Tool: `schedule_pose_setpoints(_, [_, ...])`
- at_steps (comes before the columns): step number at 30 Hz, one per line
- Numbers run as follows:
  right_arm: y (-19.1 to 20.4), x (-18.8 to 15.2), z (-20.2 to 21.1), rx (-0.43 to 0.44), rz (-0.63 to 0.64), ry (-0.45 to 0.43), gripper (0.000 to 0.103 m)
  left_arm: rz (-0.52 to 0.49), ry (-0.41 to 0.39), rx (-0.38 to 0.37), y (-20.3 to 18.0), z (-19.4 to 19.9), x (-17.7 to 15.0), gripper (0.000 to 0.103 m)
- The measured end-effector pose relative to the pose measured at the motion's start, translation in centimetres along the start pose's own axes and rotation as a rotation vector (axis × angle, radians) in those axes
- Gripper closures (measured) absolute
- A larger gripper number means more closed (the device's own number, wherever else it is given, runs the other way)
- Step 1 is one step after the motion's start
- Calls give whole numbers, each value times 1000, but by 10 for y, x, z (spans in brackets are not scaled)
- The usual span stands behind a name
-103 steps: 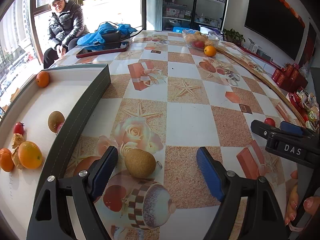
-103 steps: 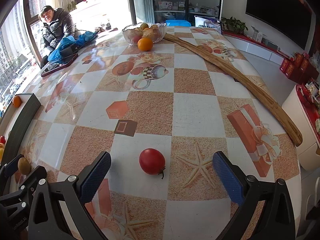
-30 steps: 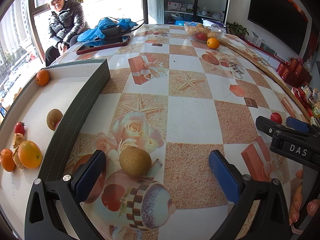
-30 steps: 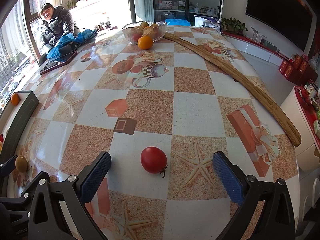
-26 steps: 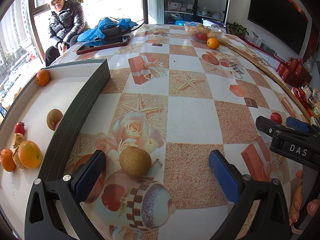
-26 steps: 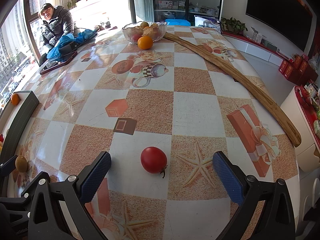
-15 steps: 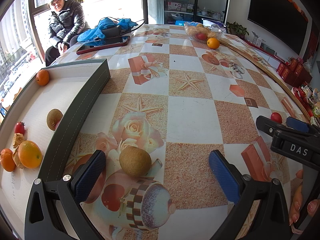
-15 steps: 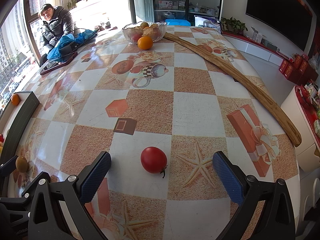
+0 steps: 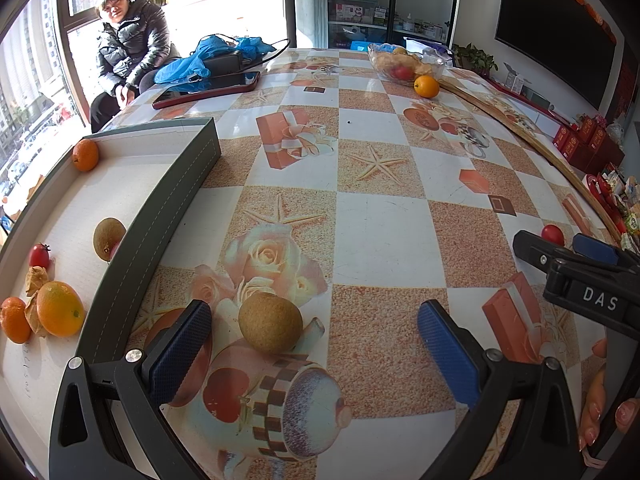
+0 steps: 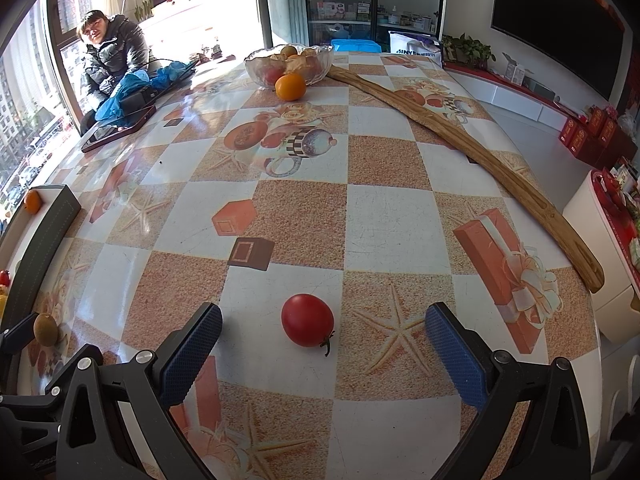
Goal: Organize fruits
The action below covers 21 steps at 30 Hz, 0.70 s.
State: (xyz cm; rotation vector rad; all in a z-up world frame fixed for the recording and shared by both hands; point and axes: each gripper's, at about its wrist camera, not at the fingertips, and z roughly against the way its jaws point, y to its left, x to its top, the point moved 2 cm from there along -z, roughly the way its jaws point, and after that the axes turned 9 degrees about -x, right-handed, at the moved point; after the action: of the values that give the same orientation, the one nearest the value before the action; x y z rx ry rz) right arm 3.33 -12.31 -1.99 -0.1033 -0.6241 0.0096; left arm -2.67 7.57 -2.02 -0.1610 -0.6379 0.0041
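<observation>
A brown kiwi (image 9: 270, 323) lies on the table between the tips of my open left gripper (image 9: 316, 344), nearer the left finger. A red tomato (image 10: 307, 320) lies on the table between the tips of my open right gripper (image 10: 322, 344); it also shows in the left wrist view (image 9: 552, 234). A grey-rimmed tray (image 9: 160, 216) at the left holds oranges (image 9: 60, 314), a kiwi (image 9: 107, 233) and a small red tomato (image 9: 39, 255). The right gripper body (image 9: 580, 276) shows at the right of the left wrist view.
A glass bowl of fruit (image 10: 289, 65) stands at the far end with an orange (image 10: 290, 86) in front of it. A long wooden strip (image 10: 460, 136) runs along the right edge. A tablet (image 9: 206, 90) and blue cloth (image 9: 196, 64) lie far left. A person (image 9: 128, 48) sits beyond.
Since 3.4 s ago the left gripper has opened wider around the kiwi. Over the last second nothing has visibly moved.
</observation>
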Motion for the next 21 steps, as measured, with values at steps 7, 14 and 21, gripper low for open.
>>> schedule_pose_setpoints(7, [0,0,0,5,-3,-1,1,-1,5,-5,0,0,0,0])
schedule_pose_setpoints(14, [1,-5,3,-1,55,17,1,-9,11,-31,6,3,-2,0])
schedule_pose_setpoints(21, [-19,-17,10,14,47,15,1,-11,19,-56,14,10,-5,0])
